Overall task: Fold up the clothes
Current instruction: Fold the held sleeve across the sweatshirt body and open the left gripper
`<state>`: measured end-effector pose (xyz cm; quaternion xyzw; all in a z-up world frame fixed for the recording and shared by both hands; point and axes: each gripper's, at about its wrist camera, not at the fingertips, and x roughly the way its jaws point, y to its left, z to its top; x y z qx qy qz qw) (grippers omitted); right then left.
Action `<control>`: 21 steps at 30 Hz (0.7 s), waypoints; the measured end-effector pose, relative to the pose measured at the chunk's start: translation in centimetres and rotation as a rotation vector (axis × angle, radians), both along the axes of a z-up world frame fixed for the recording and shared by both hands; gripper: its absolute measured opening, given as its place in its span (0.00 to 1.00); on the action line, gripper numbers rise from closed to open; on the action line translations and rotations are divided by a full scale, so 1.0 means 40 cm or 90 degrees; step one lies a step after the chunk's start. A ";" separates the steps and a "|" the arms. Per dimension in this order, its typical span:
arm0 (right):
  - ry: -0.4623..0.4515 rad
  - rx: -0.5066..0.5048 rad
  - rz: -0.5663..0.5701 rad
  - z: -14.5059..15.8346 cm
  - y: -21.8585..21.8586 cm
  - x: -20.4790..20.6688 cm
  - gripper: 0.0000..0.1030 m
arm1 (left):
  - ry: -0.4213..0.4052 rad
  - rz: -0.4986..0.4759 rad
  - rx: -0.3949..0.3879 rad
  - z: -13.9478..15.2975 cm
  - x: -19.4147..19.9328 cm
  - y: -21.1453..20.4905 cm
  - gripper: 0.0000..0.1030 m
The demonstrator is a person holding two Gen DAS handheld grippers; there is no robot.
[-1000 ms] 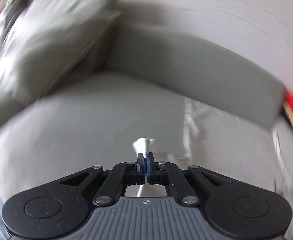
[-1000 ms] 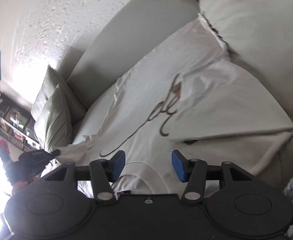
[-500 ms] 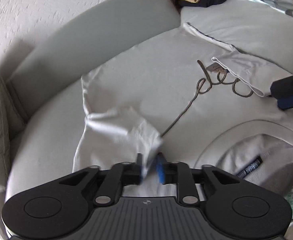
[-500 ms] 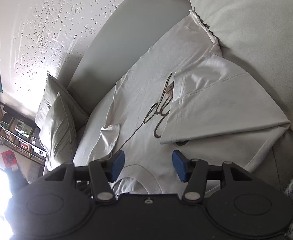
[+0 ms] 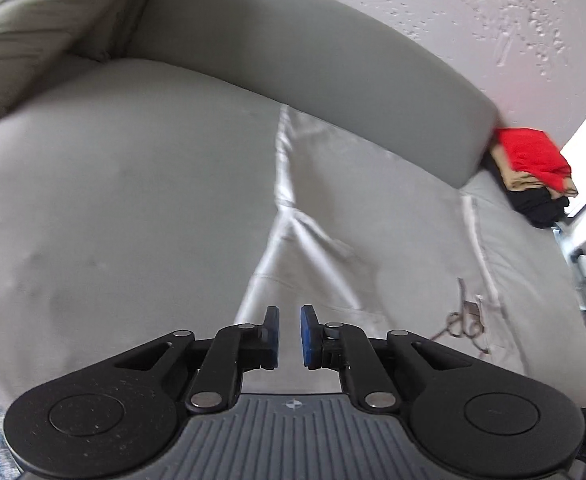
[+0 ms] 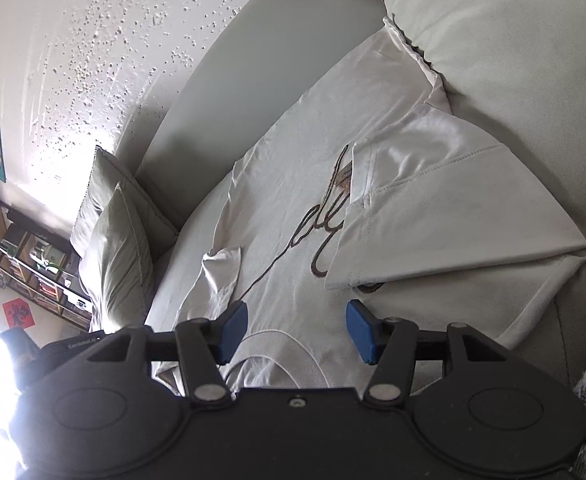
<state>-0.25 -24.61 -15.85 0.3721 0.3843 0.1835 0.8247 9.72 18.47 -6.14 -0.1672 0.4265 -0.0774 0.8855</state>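
The left gripper (image 5: 289, 334) hangs over the near edge of the white T-shirt (image 6: 301, 184) with its jaws parted only a narrow gap and nothing between them, while the right gripper (image 6: 297, 330) has its jaws spread wide and empty above the shirt's collar. The shirt lies spread on the grey sofa (image 6: 253, 60), one sleeve (image 6: 445, 216) folded in over the dark script print (image 6: 321, 236). The left wrist view alone shows a stack of red, tan and black clothes (image 5: 533, 172) at the sofa's far end; the right wrist view alone shows two cushions (image 6: 121, 240) and a bookshelf (image 6: 25, 252).
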 end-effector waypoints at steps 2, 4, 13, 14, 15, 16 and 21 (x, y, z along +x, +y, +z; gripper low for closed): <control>0.001 0.001 -0.002 0.000 -0.003 -0.001 0.52 | 0.065 0.019 0.033 -0.017 0.022 -0.002 0.08; 0.002 0.003 -0.004 -0.001 -0.005 -0.003 0.52 | 0.138 0.091 0.100 -0.042 0.039 0.003 0.11; -0.026 0.005 -0.004 0.039 -0.016 -0.022 0.52 | -0.001 0.116 0.101 0.017 -0.046 -0.017 0.08; -0.036 0.007 -0.004 0.048 -0.017 -0.023 0.52 | -0.028 0.103 0.090 0.022 -0.046 -0.028 0.09; -0.047 0.004 -0.010 0.059 -0.020 -0.021 0.52 | -0.042 0.091 0.083 0.027 -0.043 -0.037 0.09; -0.059 -0.011 -0.025 0.070 -0.024 -0.016 0.51 | -0.048 0.079 0.081 0.031 -0.038 -0.045 0.09; -0.022 -0.121 -0.134 0.079 -0.079 0.076 0.17 | -0.023 0.053 0.062 -0.011 0.052 -0.102 0.09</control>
